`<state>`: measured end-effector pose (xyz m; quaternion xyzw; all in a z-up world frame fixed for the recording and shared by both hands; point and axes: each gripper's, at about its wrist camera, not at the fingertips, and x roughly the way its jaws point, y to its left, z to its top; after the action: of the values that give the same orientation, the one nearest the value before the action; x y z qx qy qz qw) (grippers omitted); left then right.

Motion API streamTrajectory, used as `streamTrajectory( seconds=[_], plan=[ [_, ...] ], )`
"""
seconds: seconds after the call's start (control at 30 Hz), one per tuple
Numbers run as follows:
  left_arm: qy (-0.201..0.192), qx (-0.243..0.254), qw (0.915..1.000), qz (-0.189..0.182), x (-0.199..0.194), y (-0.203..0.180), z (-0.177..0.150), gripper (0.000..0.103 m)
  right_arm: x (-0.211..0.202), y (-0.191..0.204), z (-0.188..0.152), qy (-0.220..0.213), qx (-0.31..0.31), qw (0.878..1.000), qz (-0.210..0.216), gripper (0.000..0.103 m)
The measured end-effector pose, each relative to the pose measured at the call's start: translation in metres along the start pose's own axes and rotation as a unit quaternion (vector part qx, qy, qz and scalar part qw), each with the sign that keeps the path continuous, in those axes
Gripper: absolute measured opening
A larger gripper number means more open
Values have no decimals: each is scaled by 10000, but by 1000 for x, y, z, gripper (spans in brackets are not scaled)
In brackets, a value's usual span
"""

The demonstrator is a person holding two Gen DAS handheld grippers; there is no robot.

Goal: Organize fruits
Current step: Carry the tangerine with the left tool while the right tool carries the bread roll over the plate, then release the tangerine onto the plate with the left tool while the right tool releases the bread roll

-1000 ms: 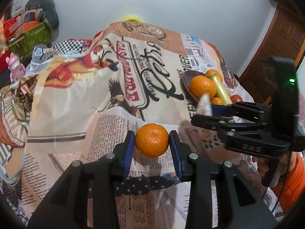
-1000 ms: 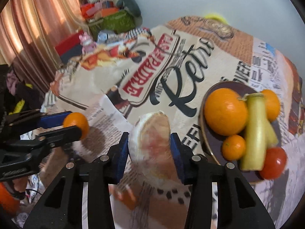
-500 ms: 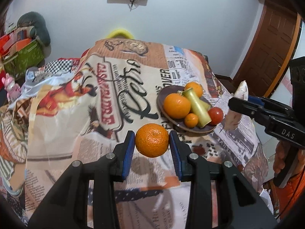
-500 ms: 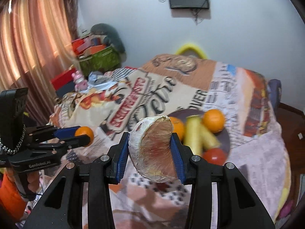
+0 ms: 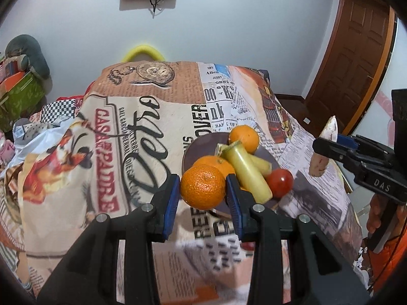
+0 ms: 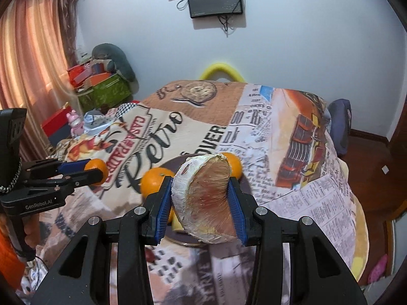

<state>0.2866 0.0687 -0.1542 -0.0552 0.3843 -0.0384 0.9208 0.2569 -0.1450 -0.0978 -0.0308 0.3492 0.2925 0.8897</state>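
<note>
We see a round orange mandarin [image 5: 203,186] between blue pads [image 5: 170,207] of the black left gripper [image 5: 202,203]. Beyond it, a dark brown plate [image 5: 201,143] carries orange, pale yellow and red fruits. The tablecloth [image 5: 114,132] under the gripper has beige newspaper print with red letters.

- Mandarin [image 5: 203,187] is showing dimpled, slightly glossy peel.
- Pomelo wedge [image 6: 203,200] is gleaming under clear plastic wrap.
- Printed cloth [image 5: 142,132] is looking matt, soft.
- Door [image 5: 356,58] is showing varnished wood.
</note>
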Motion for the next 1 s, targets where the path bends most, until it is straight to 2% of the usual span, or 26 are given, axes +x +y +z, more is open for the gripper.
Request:
streamTrajectory(
  seconds=[0.33, 0.63, 0.77, 1.0],
  plan=[
    [143, 32, 9999, 57, 57, -3, 34, 37, 42, -20, 9, 85, -42, 9999, -37, 39],
    [511, 81, 9984, 231, 114, -3, 47, 37, 75, -24, 7, 374, -146, 9992, 28, 39],
    [588, 90, 9978, 294, 128, -4, 50, 37, 85, -26, 6, 400, -109, 9991, 105, 39],
    [765, 161, 9968, 192, 141, -7, 49, 37, 98, -28, 8, 526, 13, 9982, 302, 42]
  ],
)
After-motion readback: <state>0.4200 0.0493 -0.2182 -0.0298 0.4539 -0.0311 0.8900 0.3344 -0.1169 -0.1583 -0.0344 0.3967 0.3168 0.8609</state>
